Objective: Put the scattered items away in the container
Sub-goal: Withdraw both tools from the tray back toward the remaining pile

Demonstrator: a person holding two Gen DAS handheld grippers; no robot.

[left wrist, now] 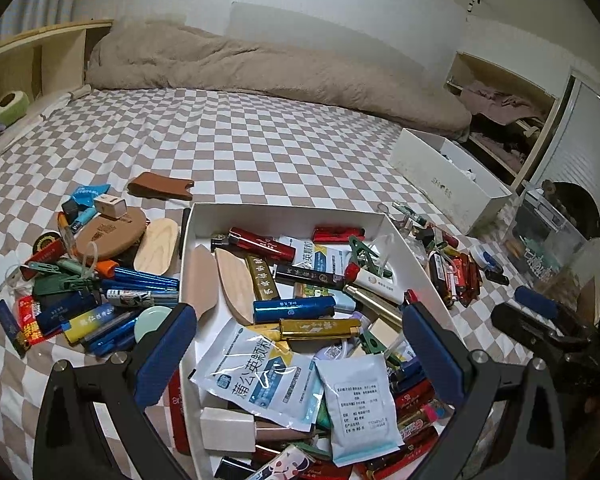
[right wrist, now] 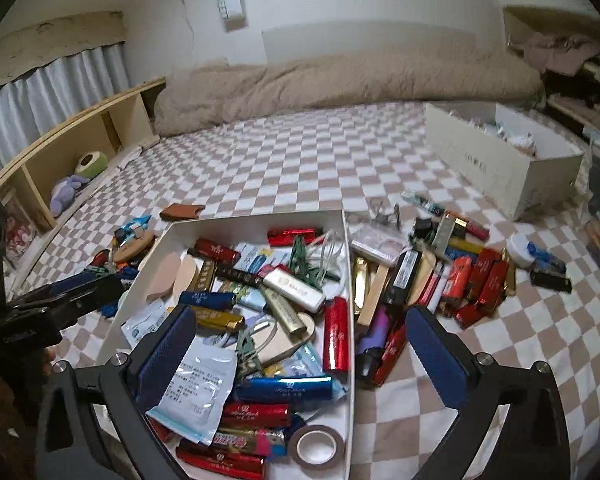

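A white open box (left wrist: 284, 210) sits on the checked bedspread, crammed with lighters, sachets, clips and wooden pieces. My left gripper (left wrist: 300, 354) hangs over its near end, blue pads wide apart and pressing on nothing. My right gripper (right wrist: 300, 356) is open too, straddling the box's right wall (right wrist: 350, 280); a red lighter (right wrist: 336, 334) lies in the box beneath it, untouched. Loose lighters and small items lie in one heap left of the box (left wrist: 92, 292) and another right of it (right wrist: 452, 276).
A long white shoebox (right wrist: 500, 164) stands at the back right, with a clear plastic tub (left wrist: 548, 240) beside it. A brown case (left wrist: 160, 186) lies behind the left heap. A beige duvet (left wrist: 260, 68) runs along the wall, and a wooden shelf (right wrist: 80, 140) borders the left.
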